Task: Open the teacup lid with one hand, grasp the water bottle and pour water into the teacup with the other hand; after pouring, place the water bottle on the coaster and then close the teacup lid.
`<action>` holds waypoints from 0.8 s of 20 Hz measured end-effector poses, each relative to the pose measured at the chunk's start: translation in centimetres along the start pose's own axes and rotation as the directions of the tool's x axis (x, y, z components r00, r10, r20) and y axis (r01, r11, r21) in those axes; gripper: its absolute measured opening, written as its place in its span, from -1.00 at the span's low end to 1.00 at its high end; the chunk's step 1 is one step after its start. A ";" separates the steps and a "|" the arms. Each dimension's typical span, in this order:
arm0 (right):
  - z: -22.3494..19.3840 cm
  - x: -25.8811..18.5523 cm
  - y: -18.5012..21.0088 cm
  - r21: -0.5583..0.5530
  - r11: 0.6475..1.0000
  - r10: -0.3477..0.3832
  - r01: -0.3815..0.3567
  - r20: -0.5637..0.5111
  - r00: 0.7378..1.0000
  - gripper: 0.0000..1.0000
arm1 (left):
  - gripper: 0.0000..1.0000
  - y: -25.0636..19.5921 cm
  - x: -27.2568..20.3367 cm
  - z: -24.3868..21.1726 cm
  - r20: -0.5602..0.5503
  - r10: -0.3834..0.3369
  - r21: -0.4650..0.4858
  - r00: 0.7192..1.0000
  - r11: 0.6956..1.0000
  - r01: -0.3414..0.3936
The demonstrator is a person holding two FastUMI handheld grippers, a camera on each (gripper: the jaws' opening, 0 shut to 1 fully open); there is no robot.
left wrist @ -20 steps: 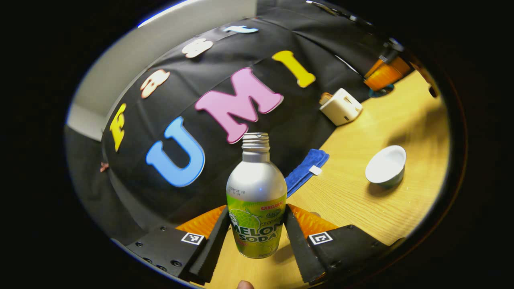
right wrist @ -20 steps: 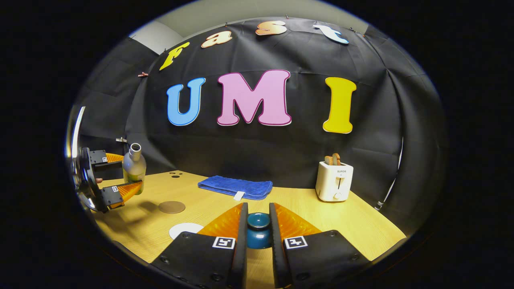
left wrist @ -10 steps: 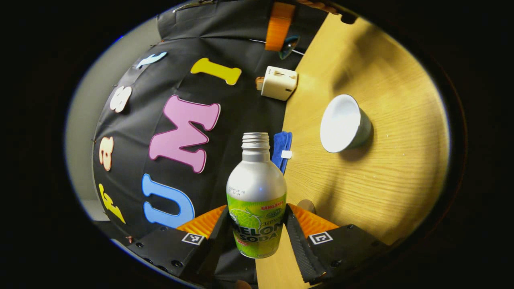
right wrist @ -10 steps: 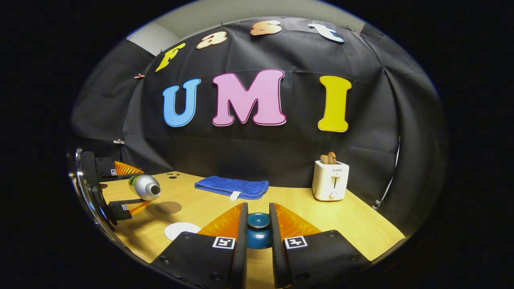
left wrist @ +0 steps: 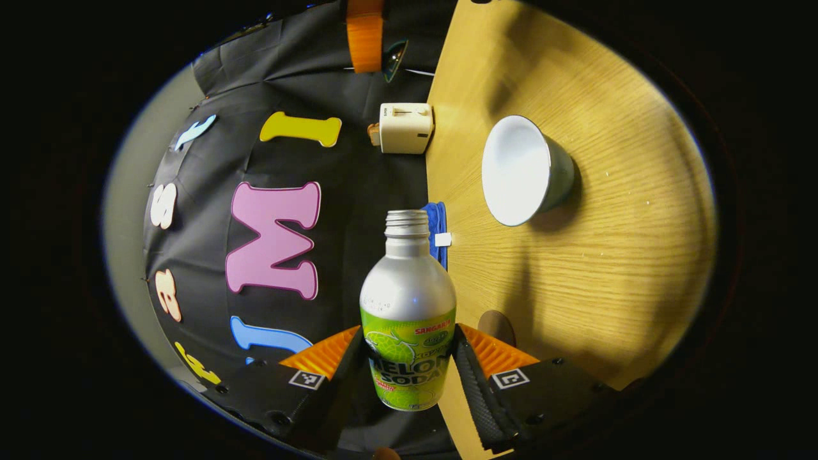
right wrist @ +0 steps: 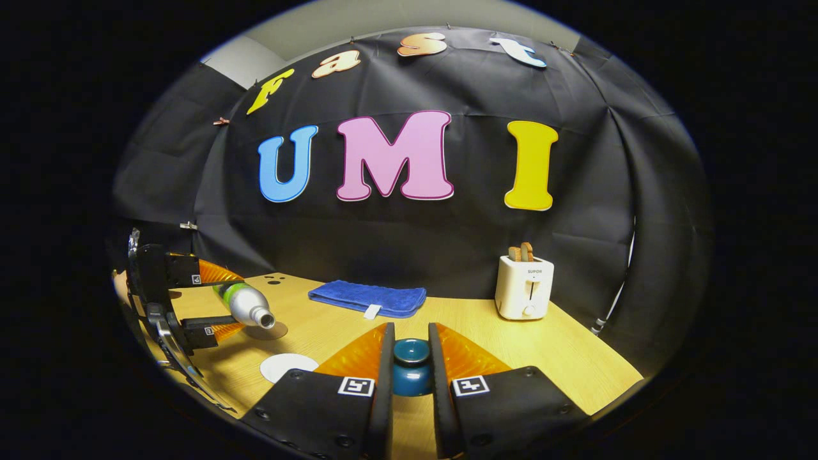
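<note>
Gripping the water bottle between clamped jaws, your left gripper held it tipped sideways, near the open teacup. Your right gripper had its jaws closed on the teacup lid above the surface.

Wooden table: teacup, coaster, blue towel, toaster.

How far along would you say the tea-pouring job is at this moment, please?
Done: the lid is off, shut in the right hand-held gripper. In hand: the left hand-held gripper tips the bottle towards the open teacup. Left: finishing the pour, bottle onto the coaster, relidding.
</note>
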State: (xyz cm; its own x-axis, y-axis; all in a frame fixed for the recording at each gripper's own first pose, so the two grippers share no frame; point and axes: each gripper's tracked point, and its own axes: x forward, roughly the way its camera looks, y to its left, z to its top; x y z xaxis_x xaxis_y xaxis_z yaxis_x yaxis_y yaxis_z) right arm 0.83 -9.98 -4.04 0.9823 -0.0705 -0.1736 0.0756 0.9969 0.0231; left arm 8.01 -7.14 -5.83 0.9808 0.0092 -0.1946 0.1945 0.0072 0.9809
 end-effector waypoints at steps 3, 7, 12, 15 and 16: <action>0.0 -0.1 -0.1 0.002 1.000 -0.002 0.002 0.000 1.000 -0.41 | 0.58 0.0 0.2 -0.3 0.007 -0.005 0.068 1.000 0.998 0.005; 0.1 -0.1 -0.1 0.003 1.000 0.000 0.000 0.000 1.000 -0.41 | 0.59 0.2 0.1 -0.2 0.019 0.000 0.142 1.000 0.990 -0.003; 0.1 -0.1 -0.2 0.005 1.000 0.000 0.000 0.000 1.000 -0.41 | 0.59 1.0 0.0 0.3 0.039 0.013 0.232 0.999 0.972 -0.022; 0.3 -0.1 -0.3 0.008 1.000 -0.001 0.001 0.005 1.000 -0.41 | 0.59 1.6 0.1 0.2 0.042 0.017 0.271 0.999 0.962 -0.028; 0.3 -0.2 -0.3 0.008 1.000 -0.001 0.001 0.005 1.000 -0.41 | 0.59 1.7 0.1 0.3 0.042 0.018 0.282 0.999 0.959 -0.029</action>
State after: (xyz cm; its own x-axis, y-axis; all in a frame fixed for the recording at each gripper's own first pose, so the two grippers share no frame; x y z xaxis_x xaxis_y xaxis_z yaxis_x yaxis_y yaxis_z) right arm 0.70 -10.32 -3.71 0.9830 -0.0719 -0.1688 0.0783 0.9964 0.0311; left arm 8.49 -7.38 -4.17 0.9838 -0.0331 -0.1763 0.1606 -0.2753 0.9478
